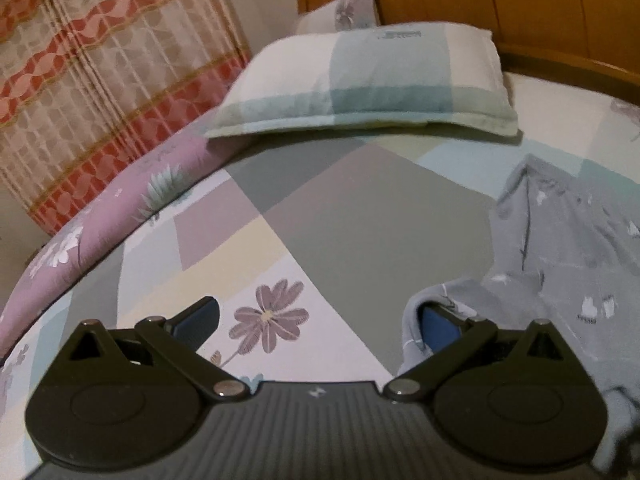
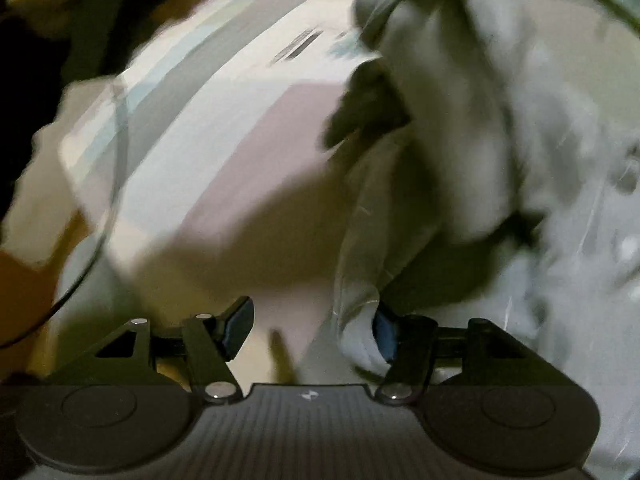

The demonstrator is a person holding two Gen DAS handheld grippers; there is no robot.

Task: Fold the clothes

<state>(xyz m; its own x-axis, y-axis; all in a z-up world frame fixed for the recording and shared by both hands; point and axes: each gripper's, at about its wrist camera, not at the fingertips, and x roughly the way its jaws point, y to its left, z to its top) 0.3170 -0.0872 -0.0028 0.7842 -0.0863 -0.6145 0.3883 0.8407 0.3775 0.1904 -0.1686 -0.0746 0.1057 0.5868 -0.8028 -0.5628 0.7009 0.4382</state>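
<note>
A grey garment with small white marks (image 1: 568,240) lies crumpled on the right of the patterned bedsheet (image 1: 360,208). My left gripper (image 1: 316,328) is open just above the sheet; a fold of the garment drapes over its right finger (image 1: 440,328). In the right wrist view, which is blurred, the same garment (image 2: 520,160) fills the right side. My right gripper (image 2: 312,332) is open, with cloth lying over its right finger (image 2: 386,332). Nothing sits between either pair of jaws.
A checked pillow (image 1: 360,80) lies at the head of the bed, with a wooden headboard (image 1: 520,0) behind it. A pink floral quilt (image 1: 100,224) runs along the left edge, next to a patterned curtain (image 1: 100,80). A thin cable (image 2: 108,200) crosses the right wrist view.
</note>
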